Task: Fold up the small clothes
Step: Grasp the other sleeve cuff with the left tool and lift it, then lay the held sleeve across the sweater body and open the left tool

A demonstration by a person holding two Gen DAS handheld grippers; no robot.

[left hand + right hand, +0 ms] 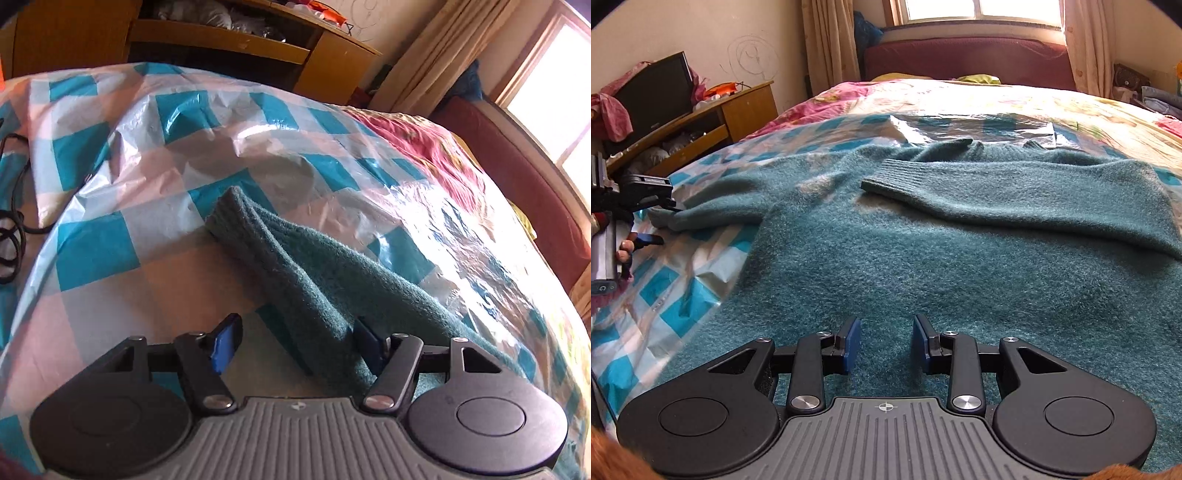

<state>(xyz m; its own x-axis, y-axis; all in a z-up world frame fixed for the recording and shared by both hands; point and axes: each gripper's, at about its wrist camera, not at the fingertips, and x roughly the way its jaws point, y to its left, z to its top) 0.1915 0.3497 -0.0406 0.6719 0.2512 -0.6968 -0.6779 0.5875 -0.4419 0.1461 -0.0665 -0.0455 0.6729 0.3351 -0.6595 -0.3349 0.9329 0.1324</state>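
Left gripper [291, 341] gapes around the left sleeve [295, 266]; right gripper [886, 345] hovers unclenched over the sweater [923, 266]. Recommend pinching the sleeve's cuff squarely before folding inward.

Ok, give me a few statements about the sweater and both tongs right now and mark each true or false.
1. The sweater is teal. True.
2. One sleeve is folded across the body. True.
3. The right tongs are shut on the sweater. False: they are open above the body.
4. The left tongs are at the other sleeve. True.
5. The sweater lies on a bare wooden table. False: it lies on a checked plastic sheet on a bed.
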